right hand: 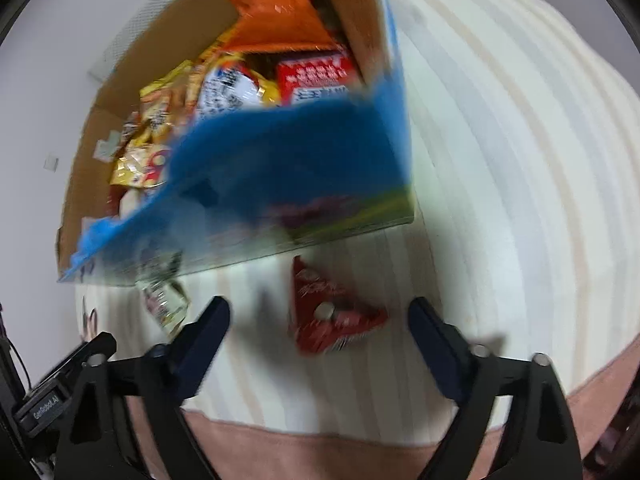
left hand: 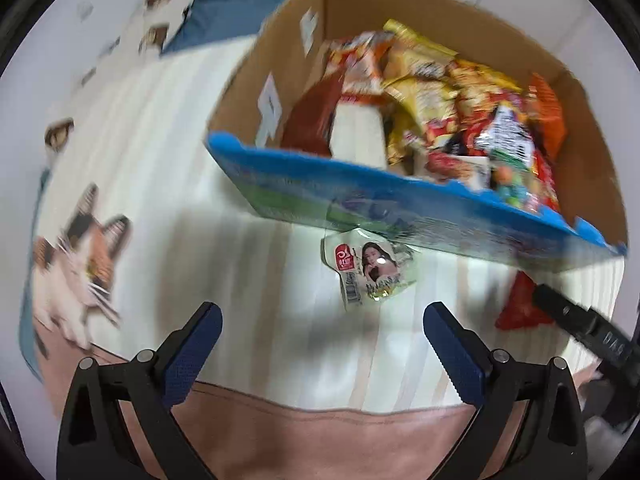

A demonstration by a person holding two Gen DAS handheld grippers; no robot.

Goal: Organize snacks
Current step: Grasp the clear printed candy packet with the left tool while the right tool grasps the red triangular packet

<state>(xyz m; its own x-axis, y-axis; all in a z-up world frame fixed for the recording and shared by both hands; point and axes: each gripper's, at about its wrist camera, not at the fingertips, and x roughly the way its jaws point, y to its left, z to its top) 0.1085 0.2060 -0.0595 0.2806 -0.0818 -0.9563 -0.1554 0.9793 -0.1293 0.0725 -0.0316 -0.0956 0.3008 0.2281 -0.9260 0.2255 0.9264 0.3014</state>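
Observation:
A cardboard box [left hand: 400, 208] with a blue printed front stands on a striped cream blanket and holds several snack packets [left hand: 440, 100]. A white packet with a woman's picture [left hand: 368, 268] lies on the blanket just in front of the box, ahead of my open, empty left gripper [left hand: 322, 320]. A red packet [right hand: 332, 312] lies in front of the box [right hand: 280, 168], between the fingers of my open, empty right gripper [right hand: 320, 316], apart from both. The red packet [left hand: 520, 304] and the right gripper's finger [left hand: 568, 316] also show in the left wrist view. The white packet [right hand: 164, 300] shows at left in the right wrist view.
The cream blanket [left hand: 160, 160] has a pink border [left hand: 320, 432] near me. A cat-print cloth [left hand: 80, 264] lies at left, with blue bedding [left hand: 224, 12] behind. A white wall [right hand: 60, 20] stands beyond the box.

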